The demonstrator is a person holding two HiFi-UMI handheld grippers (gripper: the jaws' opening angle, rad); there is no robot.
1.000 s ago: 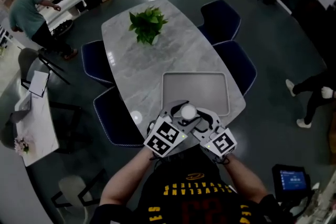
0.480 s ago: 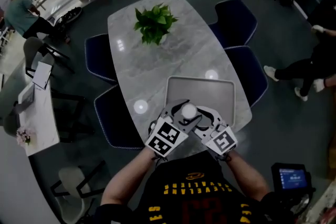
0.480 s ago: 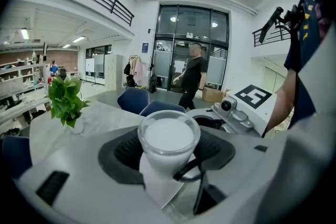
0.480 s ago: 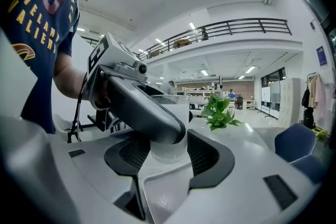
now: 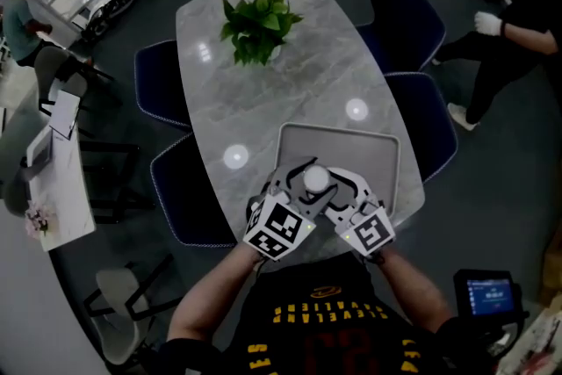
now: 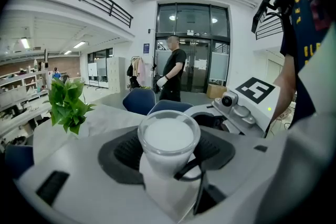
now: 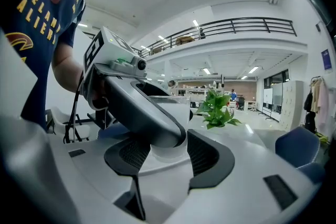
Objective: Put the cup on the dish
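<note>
left claw (image 6: 168,157) clamps wide on the cup (image 5: 314,179); right claw (image 7: 169,152) grips it too. judgement: keep it upright, lower straight onto dish (image 5: 338,145), release once seated

A pale grey, marble-patterned counter (image 5: 299,75) with rounded ends runs from near to far, and two bright lamp reflections shine on its near half. A leafy green potted plant (image 5: 259,24) stands at the far end, slightly left of centre. A flat grey rectangular tray (image 5: 360,147) with rounded corners lies at the near right end, well apart from the plant.
</note>
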